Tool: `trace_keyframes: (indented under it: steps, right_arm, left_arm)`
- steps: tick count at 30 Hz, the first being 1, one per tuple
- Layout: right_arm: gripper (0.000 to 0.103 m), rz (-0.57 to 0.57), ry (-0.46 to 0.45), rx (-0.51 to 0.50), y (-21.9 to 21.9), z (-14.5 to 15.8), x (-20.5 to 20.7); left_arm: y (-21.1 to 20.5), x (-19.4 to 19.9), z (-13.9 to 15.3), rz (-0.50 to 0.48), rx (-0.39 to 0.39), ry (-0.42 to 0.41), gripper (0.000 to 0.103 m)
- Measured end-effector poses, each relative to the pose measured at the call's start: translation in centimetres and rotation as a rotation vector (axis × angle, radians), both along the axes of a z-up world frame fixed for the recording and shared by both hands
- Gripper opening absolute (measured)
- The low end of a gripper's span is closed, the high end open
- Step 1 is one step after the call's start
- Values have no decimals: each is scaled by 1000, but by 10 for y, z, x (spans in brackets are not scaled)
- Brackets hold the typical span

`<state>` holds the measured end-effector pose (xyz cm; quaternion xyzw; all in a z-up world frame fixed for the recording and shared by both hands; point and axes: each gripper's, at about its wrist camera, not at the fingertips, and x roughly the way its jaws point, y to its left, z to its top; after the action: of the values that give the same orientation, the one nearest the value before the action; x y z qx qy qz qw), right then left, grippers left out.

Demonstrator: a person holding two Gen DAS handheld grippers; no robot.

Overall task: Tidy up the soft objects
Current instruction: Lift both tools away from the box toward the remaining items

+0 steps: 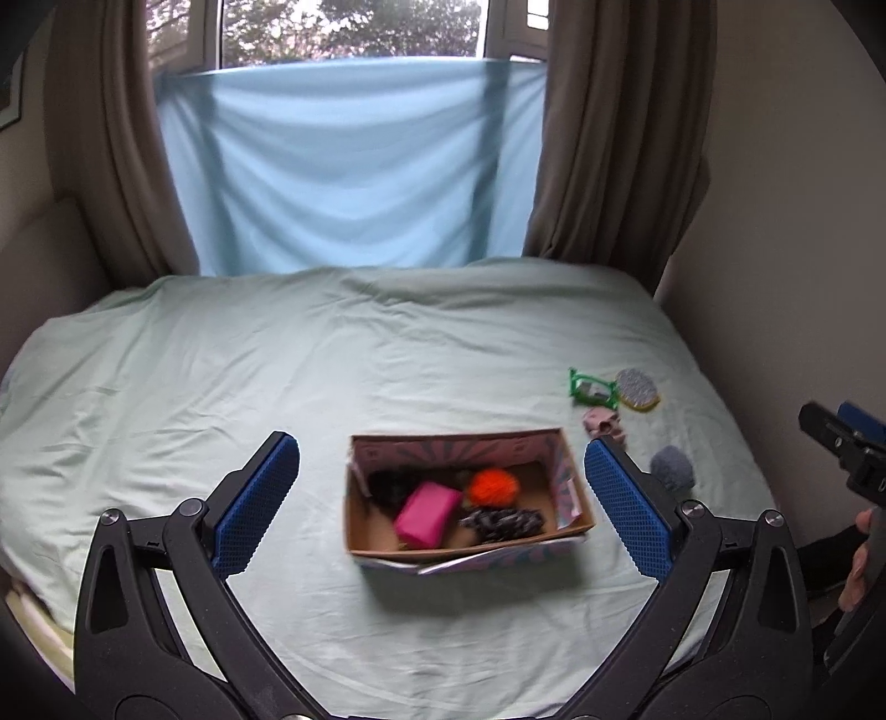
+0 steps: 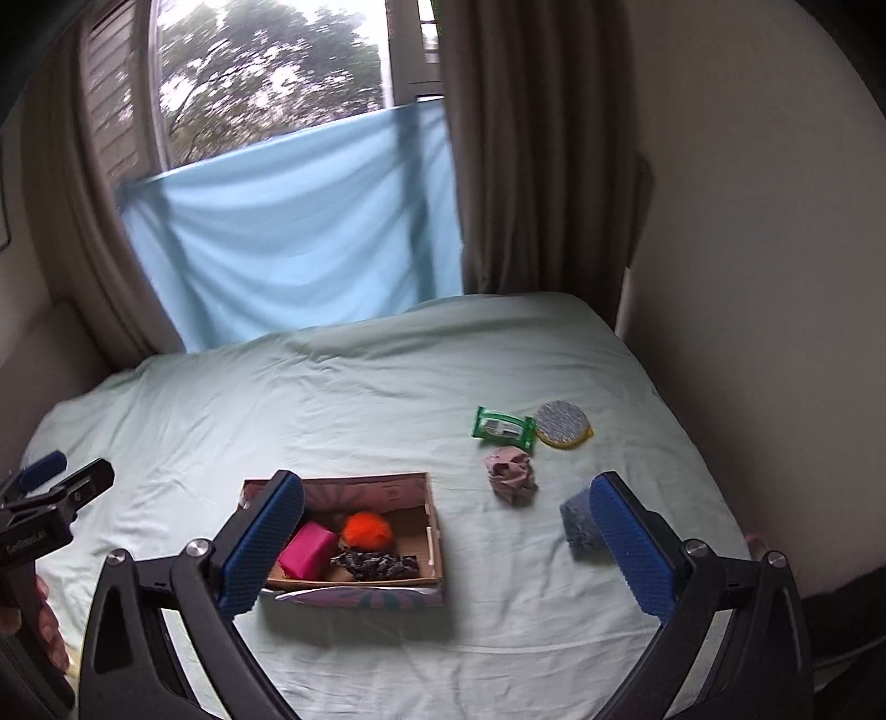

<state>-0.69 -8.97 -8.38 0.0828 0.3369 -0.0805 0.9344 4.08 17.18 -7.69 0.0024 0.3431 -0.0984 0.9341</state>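
Tongs on both sides hang released over the bed (image 1: 221, 376): left tongs (image 1: 442, 507) frame the cardboard box (image 1: 573, 493) of soft toys; right tongs (image 2: 447, 545) have the blue-grey pompom (image 2: 576, 523) by their right finger.

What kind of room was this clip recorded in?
Most likely a bedroom: a bed under a pale green sheet, a window behind brown curtains, and a cardboard box of soft items on the bedding.
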Motion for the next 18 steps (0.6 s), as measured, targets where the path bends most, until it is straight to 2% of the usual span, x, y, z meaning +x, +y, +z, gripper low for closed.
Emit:
trace_keyframes:
  steps: [9,18]
  right_arm:
    - [103,-34,-9,1,-91,-6,-12]
    - [103,35,30,-22,-176,-36,7]
  left_arm:
    - [-99,-1,1,-5,-7,-1,103]
    - [-211,26,-30,3,-36,41,103]
